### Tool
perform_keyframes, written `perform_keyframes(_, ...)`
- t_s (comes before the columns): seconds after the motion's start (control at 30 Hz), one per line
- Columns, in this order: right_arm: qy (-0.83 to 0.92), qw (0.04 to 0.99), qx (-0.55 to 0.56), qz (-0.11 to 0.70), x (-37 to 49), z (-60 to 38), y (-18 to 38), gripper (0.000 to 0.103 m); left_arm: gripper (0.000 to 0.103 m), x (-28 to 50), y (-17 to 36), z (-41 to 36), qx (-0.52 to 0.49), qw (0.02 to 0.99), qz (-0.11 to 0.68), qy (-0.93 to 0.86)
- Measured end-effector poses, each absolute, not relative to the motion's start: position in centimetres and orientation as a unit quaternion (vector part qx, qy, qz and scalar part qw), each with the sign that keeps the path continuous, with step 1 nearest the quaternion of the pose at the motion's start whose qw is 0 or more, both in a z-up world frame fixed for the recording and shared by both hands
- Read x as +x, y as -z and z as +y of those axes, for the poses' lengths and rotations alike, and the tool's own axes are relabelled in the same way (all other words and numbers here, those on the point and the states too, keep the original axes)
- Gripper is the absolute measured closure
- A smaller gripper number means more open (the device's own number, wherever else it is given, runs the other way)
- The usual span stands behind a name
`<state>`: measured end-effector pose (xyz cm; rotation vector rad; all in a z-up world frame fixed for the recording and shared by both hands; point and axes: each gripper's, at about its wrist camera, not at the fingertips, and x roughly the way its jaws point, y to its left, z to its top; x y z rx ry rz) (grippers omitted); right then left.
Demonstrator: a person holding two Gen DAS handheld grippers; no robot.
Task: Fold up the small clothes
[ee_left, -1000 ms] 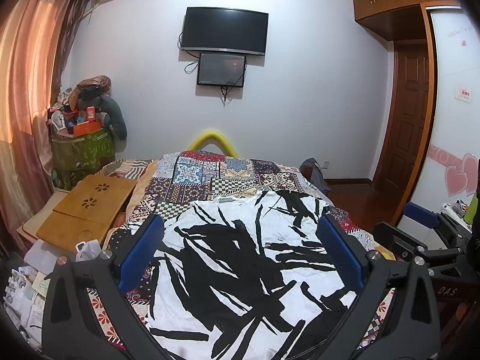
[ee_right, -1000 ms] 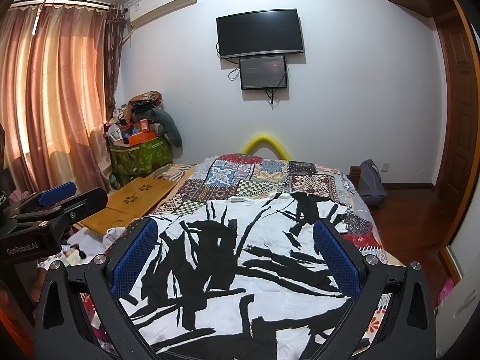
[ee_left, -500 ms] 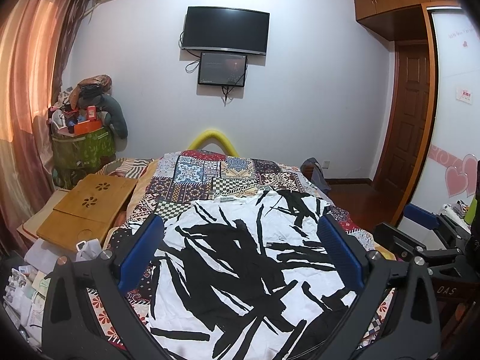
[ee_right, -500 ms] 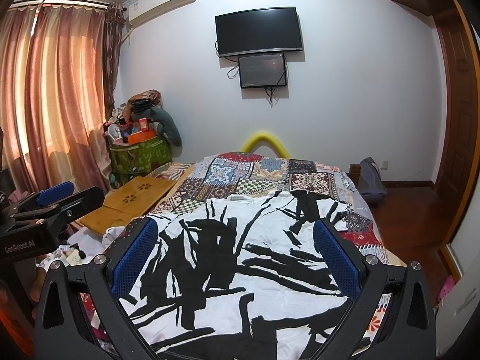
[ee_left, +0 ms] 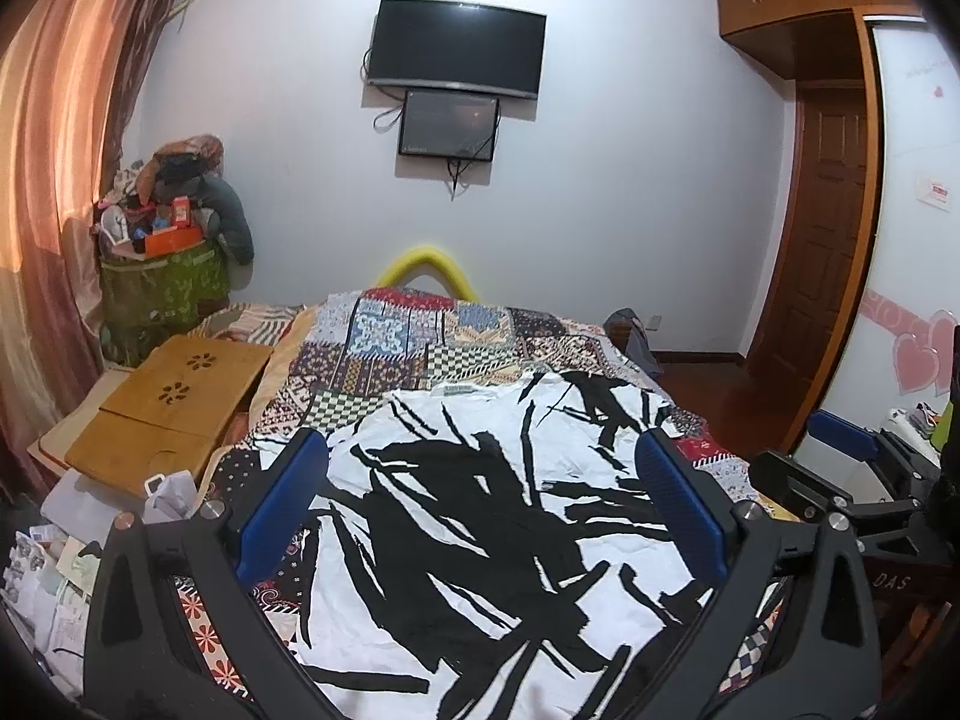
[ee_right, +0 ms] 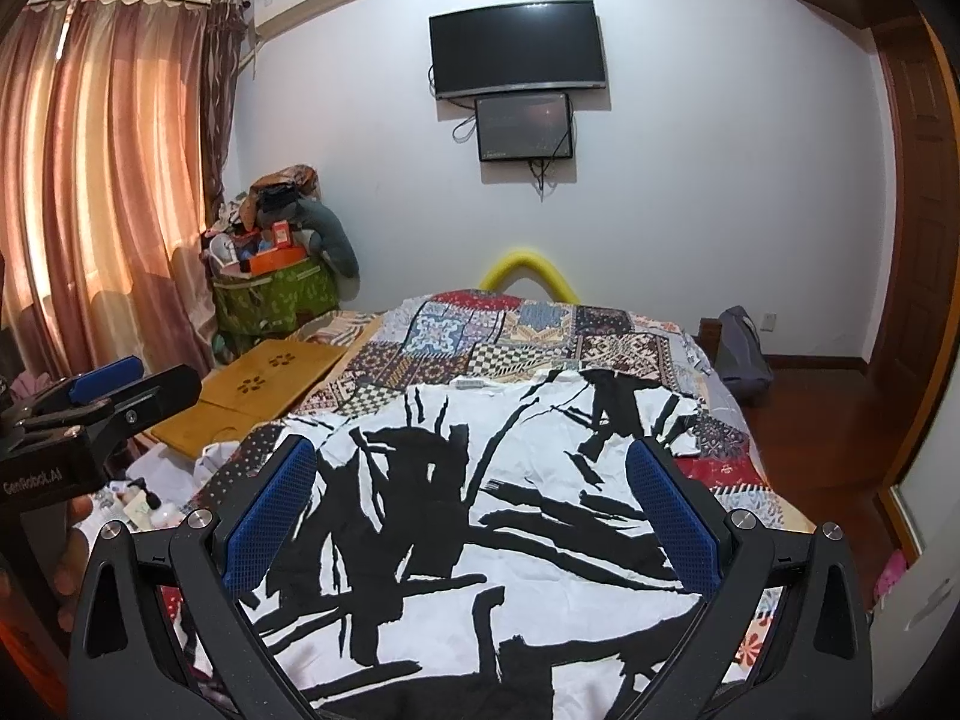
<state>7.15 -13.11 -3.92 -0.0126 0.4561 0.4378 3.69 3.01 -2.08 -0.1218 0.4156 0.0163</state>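
A white shirt with black brush-stroke print lies spread flat on the patchwork bedspread, collar toward the far wall. It also shows in the right wrist view. My left gripper is open and empty, hovering above the shirt's near part. My right gripper is open and empty, also above the shirt. The right gripper shows at the right edge of the left wrist view; the left gripper shows at the left edge of the right wrist view.
A wooden lap tray lies left of the bed, with papers and bags on the floor. A green basket piled with things stands in the corner. A dark bag and a door are to the right.
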Motion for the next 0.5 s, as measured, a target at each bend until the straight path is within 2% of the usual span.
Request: perform_keyframes(0.5, -0.242, 0.924, -0.057, 0.290, 15.2, -7.8, 8.0, 0.001, 0.000, 13.8, 8.8, 13.8, -0.097, 0.947, 0.288, -0.101)
